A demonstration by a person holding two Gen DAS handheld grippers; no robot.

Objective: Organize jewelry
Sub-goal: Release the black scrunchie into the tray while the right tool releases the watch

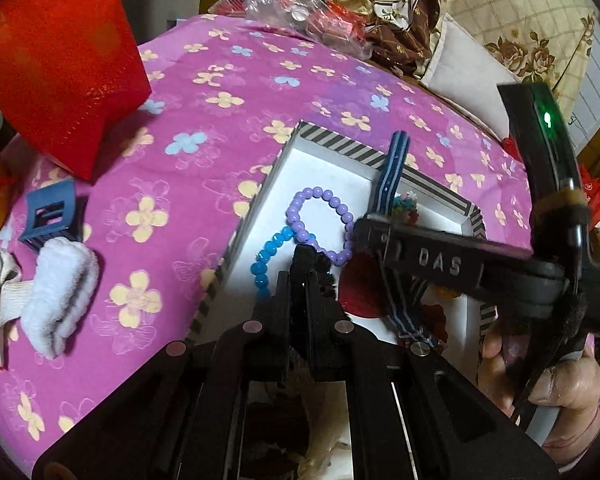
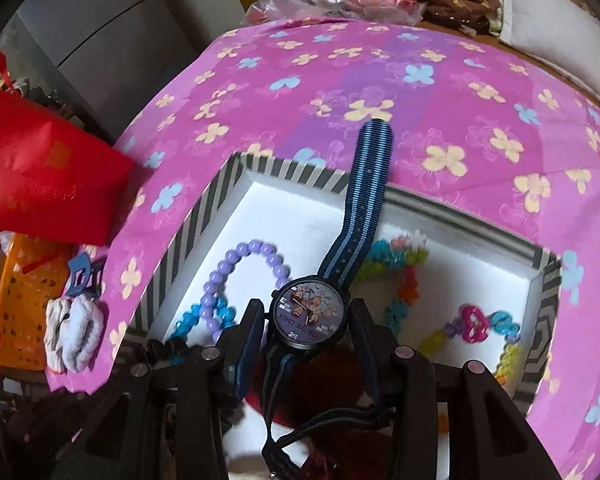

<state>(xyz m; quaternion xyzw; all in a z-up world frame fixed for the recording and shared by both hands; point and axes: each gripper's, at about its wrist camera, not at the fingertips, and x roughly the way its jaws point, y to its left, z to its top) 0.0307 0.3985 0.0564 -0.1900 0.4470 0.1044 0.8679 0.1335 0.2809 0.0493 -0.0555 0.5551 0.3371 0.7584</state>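
Right wrist view: the right gripper (image 2: 307, 320) clamps a striped-strap watch (image 2: 309, 316) by its case over the white box (image 2: 284, 174), which already holds purple beads (image 2: 236, 276) and colourful bracelets. The left gripper (image 1: 304, 264) is closed and seems empty. A blue hair clip (image 1: 50, 216) and white scrunchie (image 1: 60, 296) remain on the cloth, far left.

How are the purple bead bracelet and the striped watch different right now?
The purple bracelet is a loop of round beads; the watch has a flat striped fabric strap and a dial. The bracelet lies loose inside the striped box; the watch sits between the right gripper fingers, its strap draped over the box's rim. Both are wrist jewelry.
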